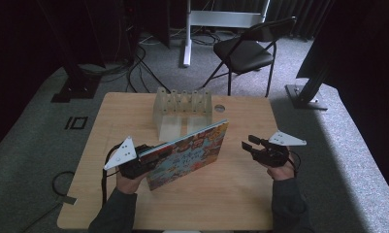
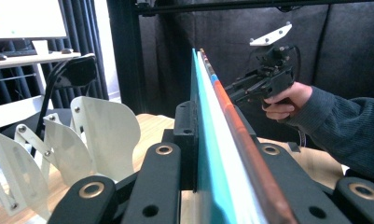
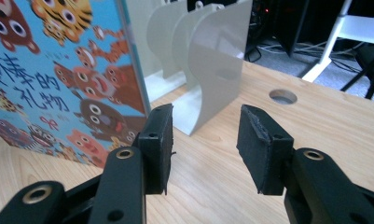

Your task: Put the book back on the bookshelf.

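The high view is dim overall: the room's far side sinks into near black, while daylight-like light falls from the upper right, brightening the grey carpet [image 1: 357, 160] and the wooden table [image 1: 240, 189]. A dark diagonal shadow crosses the carpet at the right. Detail is soft and grainy. In the left gripper view a window [image 2: 26, 18] at the upper left blows out to white; the picture book [image 2: 222, 154] close to the lens is blurred along its edge. The right gripper view is brighter, its jaws sharp, the book's cover slightly soft, the background dark.
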